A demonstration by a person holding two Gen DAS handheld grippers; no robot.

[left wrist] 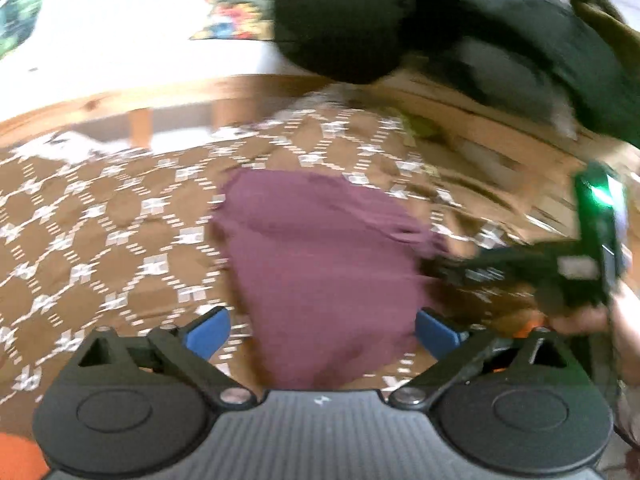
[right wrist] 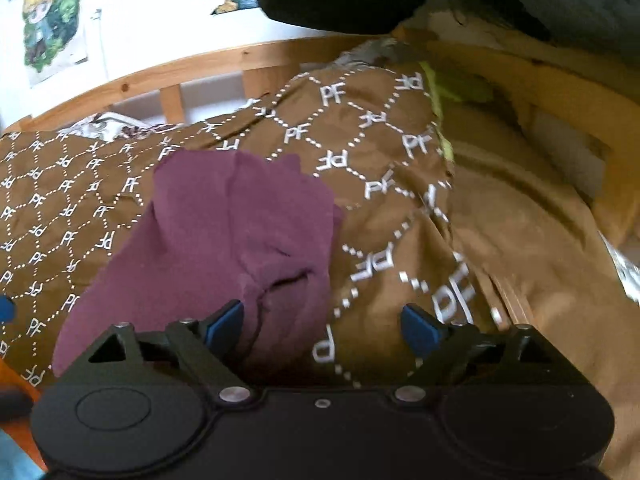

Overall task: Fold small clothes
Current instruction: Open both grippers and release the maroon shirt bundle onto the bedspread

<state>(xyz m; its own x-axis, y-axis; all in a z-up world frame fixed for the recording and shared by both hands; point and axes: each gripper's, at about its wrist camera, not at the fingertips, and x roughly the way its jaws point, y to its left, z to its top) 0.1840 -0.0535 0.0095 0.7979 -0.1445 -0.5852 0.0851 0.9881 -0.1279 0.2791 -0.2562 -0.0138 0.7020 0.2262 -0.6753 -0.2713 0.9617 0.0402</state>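
Note:
A small maroon garment (left wrist: 320, 256) lies folded on a brown bedspread (left wrist: 100, 232) printed with white diamonds. My left gripper (left wrist: 323, 330) hangs over its near edge, jaws wide apart, blue pads clear of the cloth. The right gripper (left wrist: 520, 268) comes in from the right of the left wrist view, a hand behind it. In the right wrist view the same garment (right wrist: 224, 232) lies rumpled on the bedspread (right wrist: 68, 208). My right gripper (right wrist: 324, 326) stands open above its near right corner, nothing pressed between the pads.
A wooden bed frame (right wrist: 224, 64) runs along the far side, with a white wall and posters behind. A black bulky cloth (left wrist: 400, 16) hangs at the top. A plain tan sheet (right wrist: 532, 248) and a green strip lie to the right.

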